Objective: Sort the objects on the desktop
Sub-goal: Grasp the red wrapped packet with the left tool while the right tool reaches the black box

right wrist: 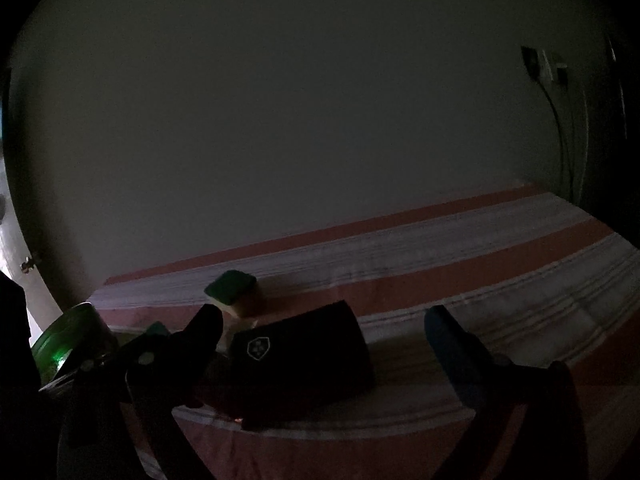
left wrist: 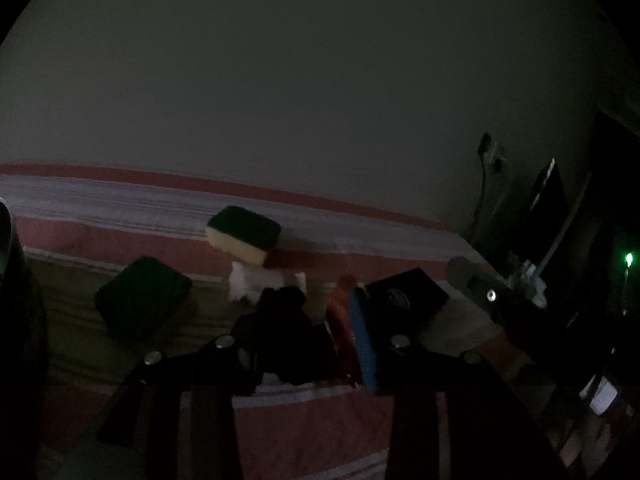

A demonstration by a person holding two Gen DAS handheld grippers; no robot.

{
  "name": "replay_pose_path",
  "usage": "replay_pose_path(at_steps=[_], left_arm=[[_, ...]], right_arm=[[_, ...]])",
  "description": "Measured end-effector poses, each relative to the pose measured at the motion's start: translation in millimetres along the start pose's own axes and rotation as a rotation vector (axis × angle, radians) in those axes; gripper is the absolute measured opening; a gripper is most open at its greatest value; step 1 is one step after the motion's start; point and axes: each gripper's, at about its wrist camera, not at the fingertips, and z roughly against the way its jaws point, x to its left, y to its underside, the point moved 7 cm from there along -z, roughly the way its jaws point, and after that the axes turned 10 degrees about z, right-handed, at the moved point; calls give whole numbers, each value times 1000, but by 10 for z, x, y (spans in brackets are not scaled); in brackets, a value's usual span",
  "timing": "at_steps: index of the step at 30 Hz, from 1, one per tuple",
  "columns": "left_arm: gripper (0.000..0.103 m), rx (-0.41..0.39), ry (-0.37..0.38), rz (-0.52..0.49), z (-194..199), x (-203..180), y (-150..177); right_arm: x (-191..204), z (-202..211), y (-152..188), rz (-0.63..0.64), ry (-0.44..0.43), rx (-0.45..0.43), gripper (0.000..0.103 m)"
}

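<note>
The views are very dark. In the left wrist view my left gripper [left wrist: 322,312] has a slim orange thing [left wrist: 341,322] wedged between its black finger and blue pad; what it is I cannot tell. A black box with a white emblem [left wrist: 404,296] lies just to its right. In the right wrist view my right gripper [right wrist: 320,314] stands wide open around that black box [right wrist: 300,356], its pads clear of it. A green-topped yellow sponge [left wrist: 244,236] [right wrist: 234,292] lies farther back.
A red and white striped cloth [right wrist: 460,256] covers the table. A dark green block [left wrist: 144,300] and a white lump [left wrist: 248,284] lie left of the sponge. A green round container [right wrist: 68,340] stands at the left. Wall socket with cables [right wrist: 544,64] at the right.
</note>
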Motion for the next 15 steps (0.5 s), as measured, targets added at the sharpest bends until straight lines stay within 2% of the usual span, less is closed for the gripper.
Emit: replay_pose_path(at_steps=[1, 2, 5, 9, 11, 15], left_arm=[[54, 3, 0, -19, -9, -28, 5], [56, -2, -10, -56, -6, -94, 22], [56, 4, -26, -132, -21, -242, 71], [56, 57, -40, -164, -168, -341, 125], [40, 103, -40, -121, -245, -279, 135], [32, 118, 11, -26, -221, -141, 108]], right_arm=[[0, -1, 4, -4, -6, 2, 102], [4, -10, 12, -6, -17, 9, 102], [12, -26, 28, -5, -33, 28, 102], [-72, 63, 14, -48, -5, -15, 102], [-125, 92, 10, -73, 0, -27, 102], [-152, 68, 23, -97, -19, -15, 102]])
